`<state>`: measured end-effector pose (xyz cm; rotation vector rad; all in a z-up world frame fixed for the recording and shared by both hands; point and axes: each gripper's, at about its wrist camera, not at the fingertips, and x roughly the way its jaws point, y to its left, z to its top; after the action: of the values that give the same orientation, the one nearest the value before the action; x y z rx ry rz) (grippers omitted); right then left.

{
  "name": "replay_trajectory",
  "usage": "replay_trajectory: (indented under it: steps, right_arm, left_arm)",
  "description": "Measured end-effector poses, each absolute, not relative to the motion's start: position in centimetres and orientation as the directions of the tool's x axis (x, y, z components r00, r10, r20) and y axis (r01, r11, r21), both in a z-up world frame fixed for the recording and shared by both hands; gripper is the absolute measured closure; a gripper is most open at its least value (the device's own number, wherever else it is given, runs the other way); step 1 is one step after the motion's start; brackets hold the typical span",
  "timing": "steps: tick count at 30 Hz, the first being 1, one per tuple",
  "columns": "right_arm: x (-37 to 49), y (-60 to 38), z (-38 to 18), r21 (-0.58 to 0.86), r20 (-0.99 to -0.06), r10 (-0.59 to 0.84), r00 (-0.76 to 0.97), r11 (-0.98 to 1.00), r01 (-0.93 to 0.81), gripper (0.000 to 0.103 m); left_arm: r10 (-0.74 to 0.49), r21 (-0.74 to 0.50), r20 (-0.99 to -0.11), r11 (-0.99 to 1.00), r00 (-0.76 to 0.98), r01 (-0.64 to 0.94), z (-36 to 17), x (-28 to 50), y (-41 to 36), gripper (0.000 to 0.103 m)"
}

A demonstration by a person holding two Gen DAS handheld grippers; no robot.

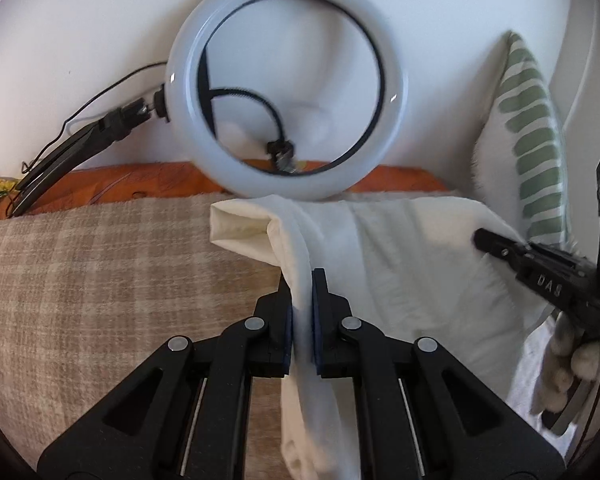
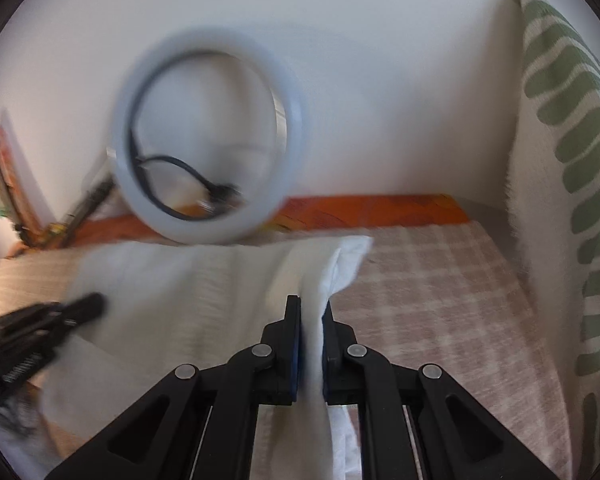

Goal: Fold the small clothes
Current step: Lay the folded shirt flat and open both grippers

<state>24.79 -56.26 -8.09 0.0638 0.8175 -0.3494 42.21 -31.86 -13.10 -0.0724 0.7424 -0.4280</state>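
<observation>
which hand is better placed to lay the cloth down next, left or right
Neither clearly: it looks like a job for both. The left tongs and right tongs are each shut on an end of the white cloth, stretched between them above the checked blanket.

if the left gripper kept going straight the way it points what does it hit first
Probably the checked blanket on the bed. The left gripper is shut on the white cloth and angles downward, so cloth and bedding come first. The ring light looms just beyond, but depth is hard to judge.
</observation>
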Motion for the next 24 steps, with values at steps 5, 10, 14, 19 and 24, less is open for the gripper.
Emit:
replay_trajectory:
  steps: [5, 10, 14, 19, 24]
  right_arm:
    - [25.4, -58.1, -9.9, -0.204, -0.768, -0.408, 0.493, 0.886, 0.416, 0.075]
    - [25.1, -58.2, -10.2, -0.234, -0.78, -0.429, 0.456, 0.875, 0.423, 0.072]
    - [24.4, -57.4, -8.5, -0.206, -0.765, -0.416, 0.493, 0.882, 0.424, 0.07]
    - [23.5, -55.6, -5.7, -0.19, -0.74, -0.409, 0.534, 0.889, 0.417, 0.07]
    - [21.4, -52.6, -2.2, -0.169, -0.712, -0.395, 0.58, 0.899, 0.405, 0.07]
  left_arm:
    - [-0.343, -0.155, -0.689, 0.93, 0.638, 0.332, -14.3, 42.7, -31.6, 0.092]
    - [-0.285, -0.061, -0.684, 0.94, 0.671, 0.336, -13.9, 41.8, -32.0, 0.085]
    - [-0.277, -0.044, -0.673, 0.941, 0.686, 0.336, -12.9, 40.7, -31.6, 0.085]
    - [-0.296, -0.051, -0.645, 0.937, 0.704, 0.346, -10.7, 38.1, -30.7, 0.085]
    - [-0.321, -0.061, -0.615, 0.93, 0.72, 0.363, -8.1, 34.8, -29.7, 0.085]
